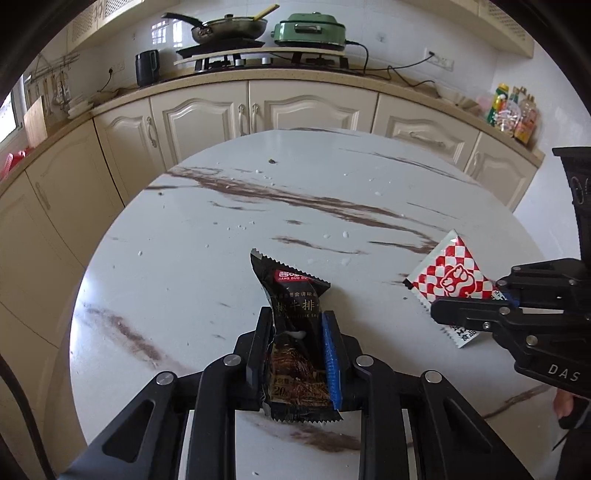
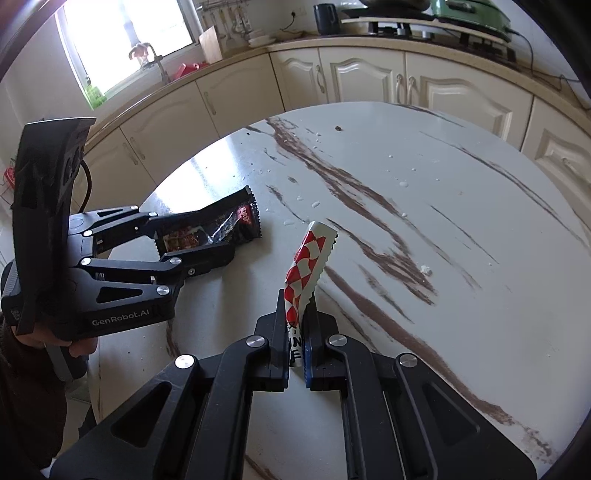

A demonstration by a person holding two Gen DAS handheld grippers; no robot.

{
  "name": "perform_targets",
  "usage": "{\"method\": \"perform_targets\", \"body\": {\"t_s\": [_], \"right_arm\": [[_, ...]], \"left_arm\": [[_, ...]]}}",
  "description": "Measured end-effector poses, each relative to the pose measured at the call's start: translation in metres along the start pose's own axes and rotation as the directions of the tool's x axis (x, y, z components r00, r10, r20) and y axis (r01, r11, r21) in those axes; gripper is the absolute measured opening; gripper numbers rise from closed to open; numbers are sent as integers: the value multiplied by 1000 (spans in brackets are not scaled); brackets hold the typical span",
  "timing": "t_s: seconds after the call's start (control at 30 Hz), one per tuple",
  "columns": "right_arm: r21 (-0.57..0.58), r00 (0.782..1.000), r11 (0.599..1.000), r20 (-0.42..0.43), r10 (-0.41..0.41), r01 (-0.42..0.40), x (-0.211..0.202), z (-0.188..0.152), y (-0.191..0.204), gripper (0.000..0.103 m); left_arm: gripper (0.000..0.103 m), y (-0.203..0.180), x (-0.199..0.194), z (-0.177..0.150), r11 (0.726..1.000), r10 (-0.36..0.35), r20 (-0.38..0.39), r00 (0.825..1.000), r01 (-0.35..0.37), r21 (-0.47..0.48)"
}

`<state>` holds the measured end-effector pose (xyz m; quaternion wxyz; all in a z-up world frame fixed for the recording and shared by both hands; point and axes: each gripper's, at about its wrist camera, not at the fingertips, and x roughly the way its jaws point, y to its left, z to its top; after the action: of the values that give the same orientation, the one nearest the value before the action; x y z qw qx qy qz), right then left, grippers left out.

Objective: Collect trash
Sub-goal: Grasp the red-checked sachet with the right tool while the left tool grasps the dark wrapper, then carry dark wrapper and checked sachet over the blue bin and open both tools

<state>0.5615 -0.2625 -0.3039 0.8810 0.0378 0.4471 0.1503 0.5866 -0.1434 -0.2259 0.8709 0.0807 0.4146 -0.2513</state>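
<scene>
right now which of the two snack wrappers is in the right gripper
The red-and-white checkered wrapper, pinched on edge in the right gripper. The other one, the black crinkled wrapper with gold lettering, sits clamped in the left gripper.

White surface [image 1: 177, 280] with brown marble veins, black sauce packet [image 1: 295, 332], red-and-white checked packet [image 1: 448, 275], green electric cooker [image 1: 310, 31], cream cabinets [image 1: 207, 118]

Marble-veined round table [image 1: 184, 258], cream cabinets [image 1: 207, 118], frying pan [image 1: 229, 27], green electric cooker [image 1: 310, 31], black kettle [image 1: 147, 67].
</scene>
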Motion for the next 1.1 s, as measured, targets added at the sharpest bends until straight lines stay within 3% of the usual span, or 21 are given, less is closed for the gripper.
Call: {"method": "perform_targets", "body": {"t_s": [0.23,0.53,0.8,0.97,1.1], "right_arm": [[13,1000,1000,20,20,-20,-7,0,13,6],[-36,995,997,61,75,-73,-37,3,70,6],[-172,980,969,52,190,-179,-30,4,184,6],[-249,962,931,-14,271,-266,7,1,268,7],[-285,950,907,-86,299,-311,53,-2,322,7]], "left_arm": [[13,1,-25,-15,998,-48,19,999,49,-40],[13,18,-118,-57,996,-38,116,992,48,-81],[14,72,-212,-144,981,89,155,984,-59,-187],[14,123,-259,-207,947,188,133,973,-144,-287],[14,161,-273,-252,912,246,84,966,-201,-358]]}}
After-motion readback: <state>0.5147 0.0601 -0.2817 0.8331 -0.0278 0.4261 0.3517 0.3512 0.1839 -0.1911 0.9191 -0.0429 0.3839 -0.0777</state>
